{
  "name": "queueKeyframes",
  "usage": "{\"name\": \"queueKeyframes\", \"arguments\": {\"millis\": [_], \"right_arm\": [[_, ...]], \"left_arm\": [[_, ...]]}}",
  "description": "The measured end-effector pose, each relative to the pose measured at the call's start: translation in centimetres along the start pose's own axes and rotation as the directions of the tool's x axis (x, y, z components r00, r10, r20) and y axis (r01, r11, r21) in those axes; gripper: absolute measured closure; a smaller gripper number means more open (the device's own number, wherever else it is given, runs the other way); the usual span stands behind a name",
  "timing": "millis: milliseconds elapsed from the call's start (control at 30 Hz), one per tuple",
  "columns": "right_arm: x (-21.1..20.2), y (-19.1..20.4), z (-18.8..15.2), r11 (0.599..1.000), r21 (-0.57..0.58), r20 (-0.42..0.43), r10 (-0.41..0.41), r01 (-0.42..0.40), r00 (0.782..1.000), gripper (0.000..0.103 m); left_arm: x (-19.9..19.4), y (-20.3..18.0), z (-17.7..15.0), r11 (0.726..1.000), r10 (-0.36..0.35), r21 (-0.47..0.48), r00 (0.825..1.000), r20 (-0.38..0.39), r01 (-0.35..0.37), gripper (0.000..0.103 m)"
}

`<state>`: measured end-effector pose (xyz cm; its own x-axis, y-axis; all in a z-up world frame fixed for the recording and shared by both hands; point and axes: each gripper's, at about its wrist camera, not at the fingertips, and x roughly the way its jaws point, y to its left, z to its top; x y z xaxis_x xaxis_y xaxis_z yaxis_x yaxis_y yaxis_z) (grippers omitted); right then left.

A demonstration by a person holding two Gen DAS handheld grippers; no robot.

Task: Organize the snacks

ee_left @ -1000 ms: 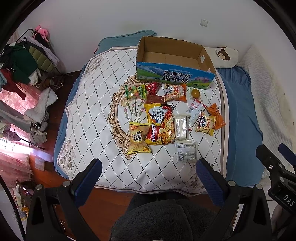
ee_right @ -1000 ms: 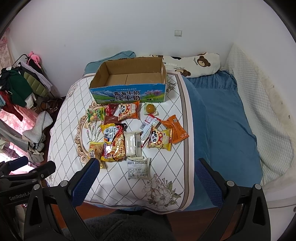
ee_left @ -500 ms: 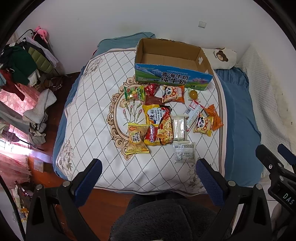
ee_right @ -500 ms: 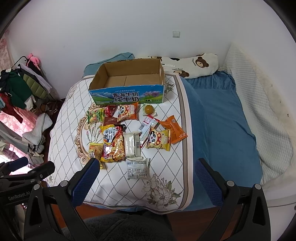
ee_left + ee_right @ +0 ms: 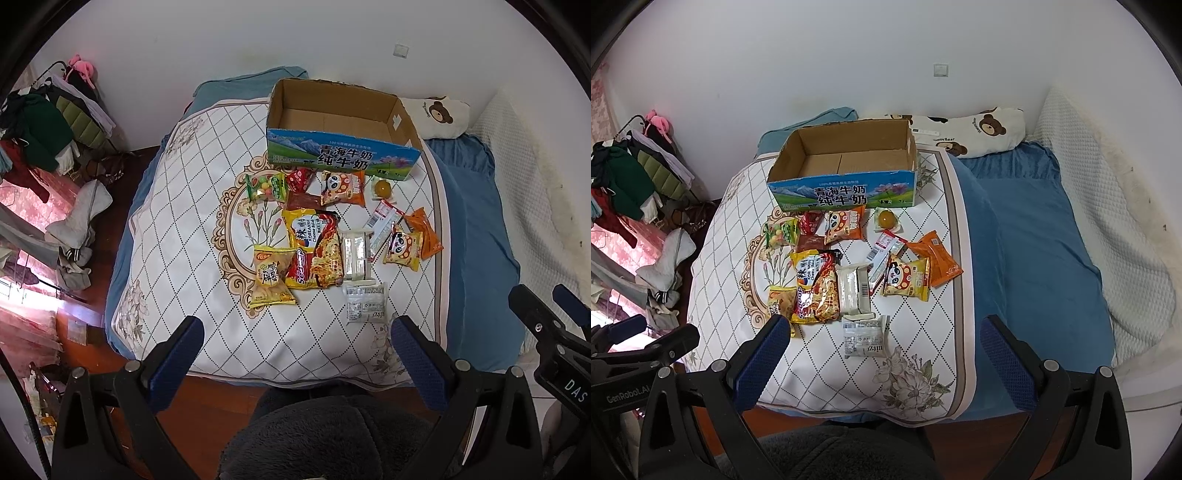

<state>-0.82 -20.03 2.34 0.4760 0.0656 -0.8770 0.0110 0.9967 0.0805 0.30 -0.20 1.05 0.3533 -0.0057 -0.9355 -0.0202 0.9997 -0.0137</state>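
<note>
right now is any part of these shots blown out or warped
Left wrist view: pink glare washes out the floor at the left edge, and the cardboard box bows from fisheye. Right wrist view: evenly lit, snacks sharp, corners vignetted black.

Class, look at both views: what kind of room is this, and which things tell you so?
Most likely a bedroom. The snacks lie on a bed with a quilted cover, a bear-print pillow sits by the wall, and clothes hang on a rack beside it.

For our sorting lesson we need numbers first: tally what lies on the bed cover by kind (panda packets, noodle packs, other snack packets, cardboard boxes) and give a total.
Panda packets: 2
Noodle packs: 1
Other snack packets: 9
Cardboard boxes: 1
Total: 13
</note>
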Motion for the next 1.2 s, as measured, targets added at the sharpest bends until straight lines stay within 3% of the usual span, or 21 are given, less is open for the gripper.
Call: {"name": "queueKeyframes", "arguments": {"millis": [867,1000,1200], "right_arm": [[-0.2,-0.6,0.1,1.0,0.009,0.007,0.002,-0.002,1.0,0.0],[2.4,-1.5,0.7,0.998,0.055,-0.009,0.023,-0.022,1.0,0.0],[9.3,-1.9,1.5,0.993,0.107,-0.064,0.051,-0.044,0.997,0.0]], "left_arm": [[0.0,-0.6,0.0,1.0,0.001,-0.004,1.0,0.012,-0.001,0.0],[2.1,-0.1,1.1,0.999,0.029,-0.024,0.999,0.021,-0.028,0.0],[8.4,0.9,3.3,0.99,0.137,0.013,0.99,-0.026,-0.137,0.0]]}}
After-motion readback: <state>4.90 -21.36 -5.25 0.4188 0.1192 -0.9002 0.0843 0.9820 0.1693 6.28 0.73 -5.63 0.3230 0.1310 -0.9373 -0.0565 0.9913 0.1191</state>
